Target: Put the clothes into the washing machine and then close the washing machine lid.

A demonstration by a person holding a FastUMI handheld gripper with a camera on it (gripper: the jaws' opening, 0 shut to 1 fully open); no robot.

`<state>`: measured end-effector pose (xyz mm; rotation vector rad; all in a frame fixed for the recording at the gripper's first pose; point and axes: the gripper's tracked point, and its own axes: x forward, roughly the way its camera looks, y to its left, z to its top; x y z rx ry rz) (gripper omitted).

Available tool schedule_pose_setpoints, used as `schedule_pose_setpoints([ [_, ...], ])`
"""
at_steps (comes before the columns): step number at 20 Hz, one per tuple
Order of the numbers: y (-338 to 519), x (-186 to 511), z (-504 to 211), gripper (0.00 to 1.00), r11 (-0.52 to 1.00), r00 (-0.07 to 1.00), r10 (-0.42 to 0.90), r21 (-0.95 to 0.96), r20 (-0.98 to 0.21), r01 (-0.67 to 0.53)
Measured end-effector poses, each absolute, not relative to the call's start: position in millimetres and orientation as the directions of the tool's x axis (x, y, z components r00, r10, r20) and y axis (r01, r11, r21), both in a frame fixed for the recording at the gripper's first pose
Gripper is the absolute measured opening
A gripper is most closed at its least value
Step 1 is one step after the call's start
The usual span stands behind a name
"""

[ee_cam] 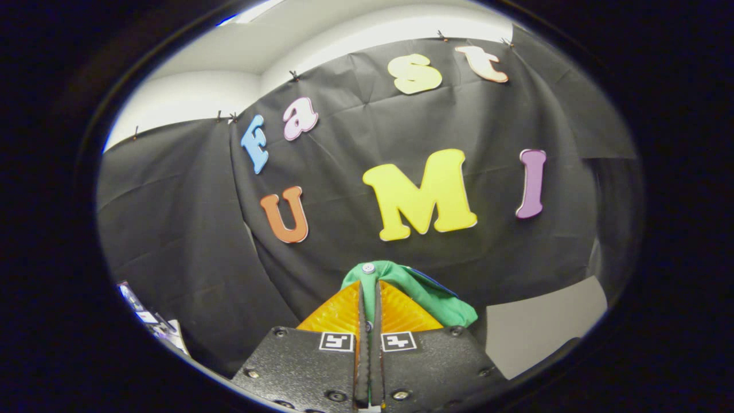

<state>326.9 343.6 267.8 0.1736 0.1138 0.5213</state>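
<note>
Aloft, tongs (369,287) clamping green cloth (436,295).

garment (427,289): soft matt cloth, pinched in gripper (370,281); booth wall (355,172): matt creased cloth

Gripper (370,287) body speckled black, round screws, two square black-and-white markers, ribbed panels

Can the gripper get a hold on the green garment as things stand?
Likely yes: the gripper looks shut on the green garment, cloth pinched between its fingers and bunched just beyond their tips.
</note>
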Motion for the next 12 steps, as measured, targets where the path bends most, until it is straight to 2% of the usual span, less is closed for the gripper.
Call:
schedule_pose_setpoints([
  [5, 382, 364, 226, 0.05, 0.847, 0.842, 0.521, 0.204, -0.14, -0.49],
  [12, 419, 412, 132, 0.05, 0.866, 0.821, 0.498, 0.222, -0.28, -0.449],
])
